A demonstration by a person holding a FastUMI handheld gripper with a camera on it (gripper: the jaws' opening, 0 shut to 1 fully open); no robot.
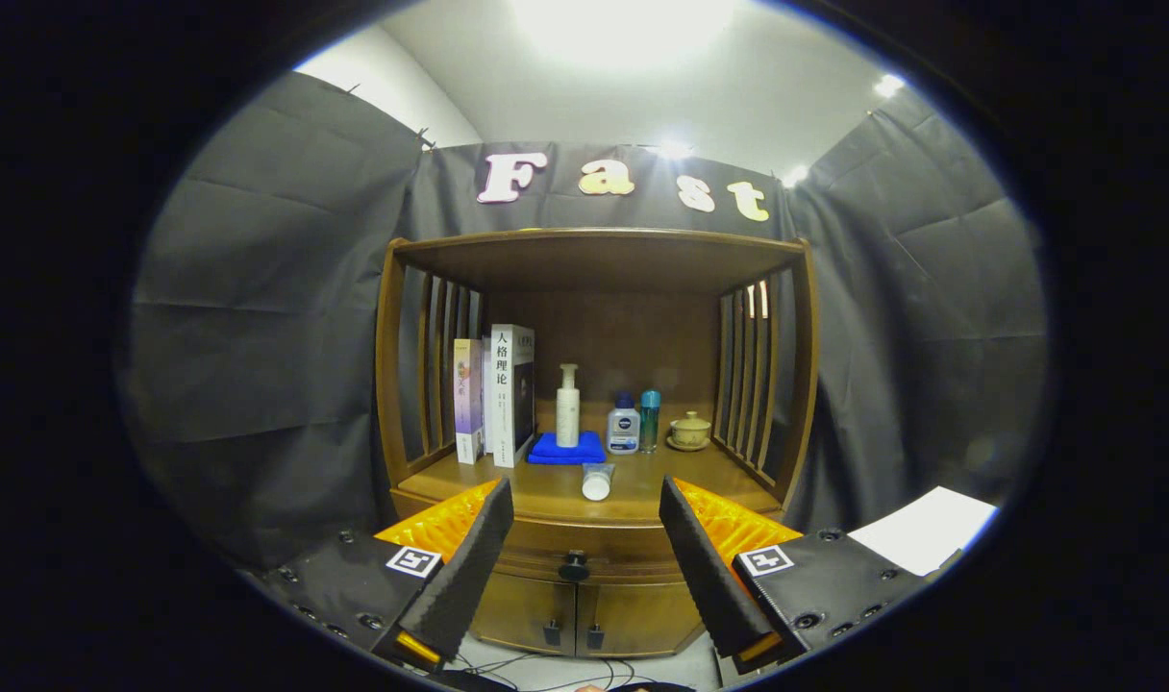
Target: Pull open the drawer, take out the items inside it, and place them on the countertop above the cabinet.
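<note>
Between your two fingers, and a little beyond their tips, sits the dark round knob point(574, 567) of the drawer point(584, 550), and the gripper point(586, 511) is spread wide and holds nothing. That drawer front looks flush with the wooden cabinet point(392, 384), so it seems closed; whether anything is inside, you cannot see from here. On the countertop point(642, 485) above it stand some books point(496, 394), a white pump bottle point(568, 406) on a blue cloth point(567, 450), two small bottles point(634, 423) and a little lidded cup point(689, 430), and a white tube point(597, 481) lies on its side near the front edge. This picture fits a drawer waiting to be pulled, and it fits equally a drawer closed again after its things went up on the counter, so please judge that before you act. If you do go for the knob, keep it centred between the fingers, come straight toward it at its own height, and close both fingers on it evenly. I think a crooked pull could jam the drawer, so pull straight back, slowly. Below the drawer, the two small door handles point(573, 634) are close; do not catch them instead.
</note>
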